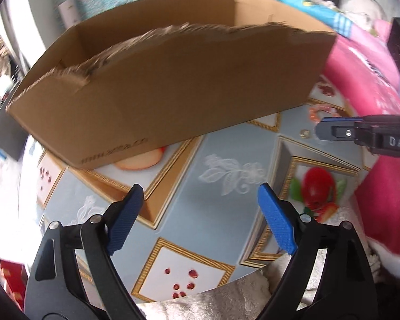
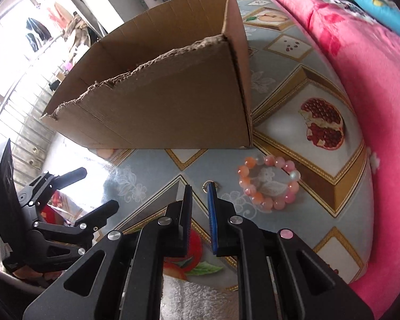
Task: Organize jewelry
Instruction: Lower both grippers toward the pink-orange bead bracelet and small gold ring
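A bracelet (image 2: pixel 269 204) of pink and orange beads lies flat on the patterned tablecloth (image 2: pixel 152 170), right of my right gripper (image 2: pixel 199 186). A small metal ring (image 2: pixel 206 183) lies just past that gripper's right fingertip. The right gripper is shut to a narrow slit, nothing between its pads. An open cardboard box (image 2: pixel 160 101) with a torn front rim stands behind. My left gripper (image 1: pixel 200 186) hovers open over bare cloth in front of the box (image 1: pixel 173 80), holding nothing. In the left wrist view, the right gripper (image 1: pixel 330 130) sits by the ring (image 1: pixel 304 133) and the bracelet (image 1: pixel 313 114).
A pink blanket (image 2: pixel 360 80) rises along the table's right side. A white towel (image 2: pixel 194 301) lies at the near edge. The box's interior is mostly hidden by its front wall. The left gripper (image 2: pixel 98 189) shows at the right wrist view's left.
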Tool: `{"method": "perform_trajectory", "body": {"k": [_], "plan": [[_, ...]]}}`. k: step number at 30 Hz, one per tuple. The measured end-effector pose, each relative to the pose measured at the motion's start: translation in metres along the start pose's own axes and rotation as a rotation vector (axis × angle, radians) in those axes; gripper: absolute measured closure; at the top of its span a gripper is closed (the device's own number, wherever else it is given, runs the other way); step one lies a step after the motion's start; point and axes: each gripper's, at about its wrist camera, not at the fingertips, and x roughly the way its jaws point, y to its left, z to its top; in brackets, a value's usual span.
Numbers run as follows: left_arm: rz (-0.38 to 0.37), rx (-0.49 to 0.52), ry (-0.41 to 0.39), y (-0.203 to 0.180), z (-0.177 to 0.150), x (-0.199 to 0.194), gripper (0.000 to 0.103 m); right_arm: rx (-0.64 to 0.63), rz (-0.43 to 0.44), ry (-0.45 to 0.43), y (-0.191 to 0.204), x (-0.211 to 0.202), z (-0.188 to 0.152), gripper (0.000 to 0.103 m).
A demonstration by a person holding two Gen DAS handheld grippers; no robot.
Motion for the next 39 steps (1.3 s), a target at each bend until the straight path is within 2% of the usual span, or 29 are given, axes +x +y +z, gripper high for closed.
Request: {"method": "perform_trajectory", "body": {"k": [9, 21, 32, 37, 39], "plan": [[0.022, -0.069, 0.061, 0.011, 0.004, 0.010, 0.018, -0.055, -0.073, 0.016, 0.009, 0.012, 0.003, 0.091], [0.031, -0.135, 0.090, 0.029, 0.004, 0.014, 0.018, -0.051, -0.093, 0.037, 0.011, 0.020, 0.003, 0.091], [0.045, -0.132, 0.088, 0.036, 0.009, 0.018, 0.015, -0.069, -0.051, 0.040, 0.021, 0.027, 0.006, 0.091], [0.047, -0.130, 0.076, 0.035, 0.003, 0.024, 0.014, -0.065, 0.028, 0.054, 0.031, 0.035, 0.006, 0.091], [0.045, -0.125, 0.069, 0.032, -0.001, 0.023, 0.014, -0.069, 0.024, 0.045, 0.032, 0.033, 0.007, 0.091]]}}
